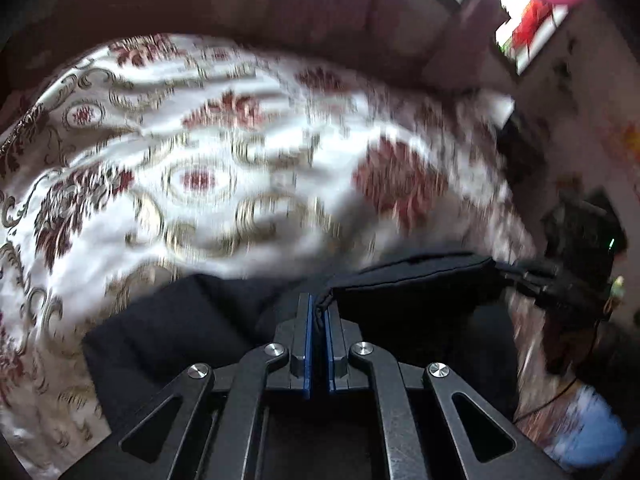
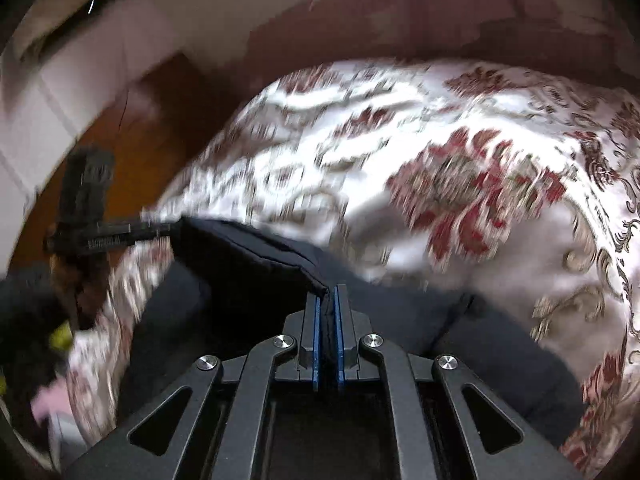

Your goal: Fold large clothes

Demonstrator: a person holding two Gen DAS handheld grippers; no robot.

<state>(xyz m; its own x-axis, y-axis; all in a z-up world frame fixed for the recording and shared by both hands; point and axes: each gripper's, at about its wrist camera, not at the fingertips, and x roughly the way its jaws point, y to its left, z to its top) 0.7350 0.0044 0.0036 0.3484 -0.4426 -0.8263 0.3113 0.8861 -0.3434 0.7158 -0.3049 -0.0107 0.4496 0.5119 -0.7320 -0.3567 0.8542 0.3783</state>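
A large dark navy garment [image 1: 168, 332] hangs stretched between my two grippers above a bed. My left gripper [image 1: 319, 304] is shut on one corner of its top edge, with a bit of cord pinched between the blue pads. My right gripper [image 2: 329, 294] is shut on the other corner of the garment [image 2: 256, 256]. The taut folded edge runs from each gripper toward the other. The right gripper shows in the left wrist view [image 1: 560, 280], and the left gripper shows in the right wrist view [image 2: 100, 232]. Both views are motion-blurred.
A white bedspread with red and gold floral pattern [image 1: 208, 152] covers the bed below; it also fills the right wrist view [image 2: 460, 168]. A dark headboard [image 1: 280, 4] stands behind. Wooden floor [image 2: 132, 152] lies left of the bed. A bright window [image 1: 528, 20] is at upper right.
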